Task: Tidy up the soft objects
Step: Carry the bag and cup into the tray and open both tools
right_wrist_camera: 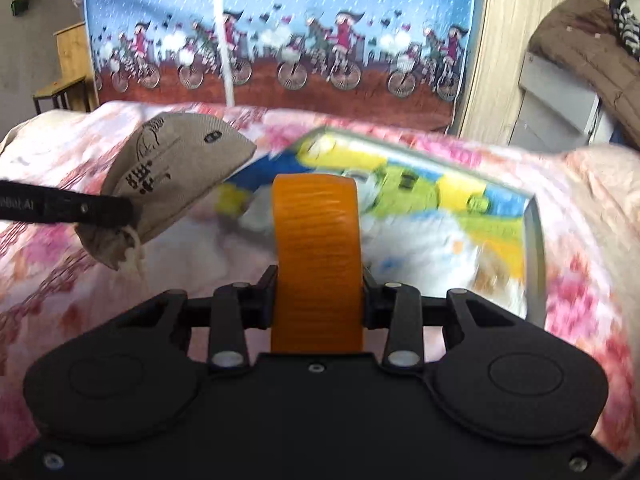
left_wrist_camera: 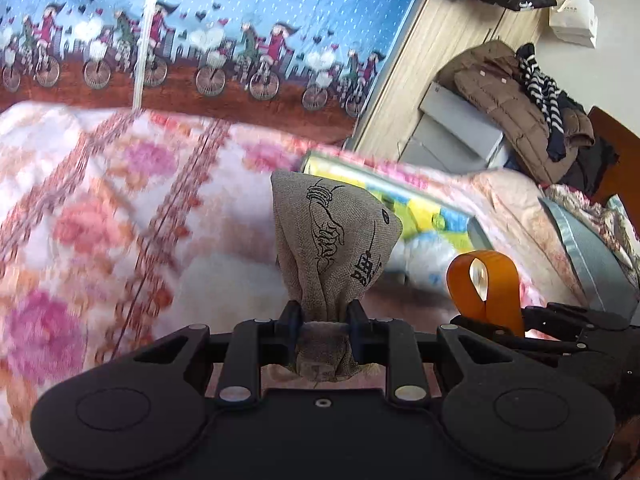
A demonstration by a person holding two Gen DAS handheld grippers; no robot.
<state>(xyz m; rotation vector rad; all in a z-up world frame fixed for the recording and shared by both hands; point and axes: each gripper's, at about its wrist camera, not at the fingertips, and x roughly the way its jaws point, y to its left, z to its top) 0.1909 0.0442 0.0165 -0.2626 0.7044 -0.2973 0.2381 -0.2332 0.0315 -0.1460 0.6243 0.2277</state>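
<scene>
Floral blanket (left_wrist_camera: 100, 208) and cartoon mat (right_wrist_camera: 420, 200) blurred (patterns unreadable).

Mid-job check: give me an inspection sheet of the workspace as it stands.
Surface: floral blanket on the bed.
Job's things: beige cloth pouch and orange loop, both lifted; colourful tray on the blanket.
Clutter: brown jacket, striped garment.
Grippers: left hand-held gripper shut on the pouch; right hand-held gripper shut on the loop.
Cables: nothing seen.
Surroundings: bicycle-print curtain.
</scene>
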